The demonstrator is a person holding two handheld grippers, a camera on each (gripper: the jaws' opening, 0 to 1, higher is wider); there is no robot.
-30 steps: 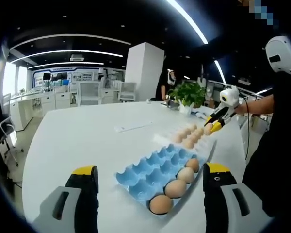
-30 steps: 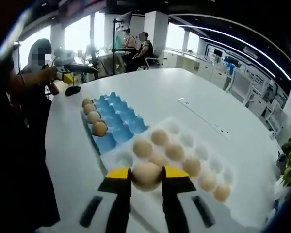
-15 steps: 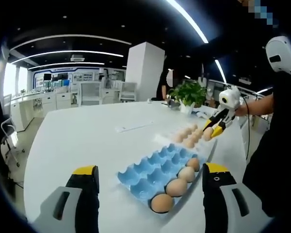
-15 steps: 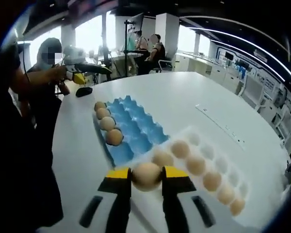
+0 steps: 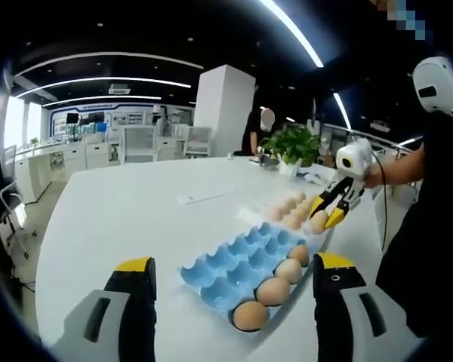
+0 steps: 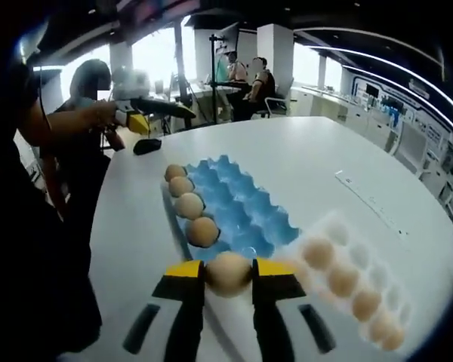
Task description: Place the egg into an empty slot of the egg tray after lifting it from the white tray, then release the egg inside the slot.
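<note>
- Right gripper [image 6: 228,273] of mine has its yellow-tipped jaws clamped on a smooth brown egg [image 6: 228,273], held above the near end of the blue moulded egg tray [image 6: 241,211].
- Four brown eggs [image 6: 189,205] fill one tray edge row.
- I see the white plastic tray [image 6: 362,264] just beside it.
- Left gripper [image 5: 230,279] hovers, jaws wide apart.

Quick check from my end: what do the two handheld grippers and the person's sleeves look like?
Both the left gripper and the right gripper have black jaws with yellow tips on grey bodies. Seen from the left gripper view, the right gripper carries a white rounded housing. The person wears dark clothing.
</note>
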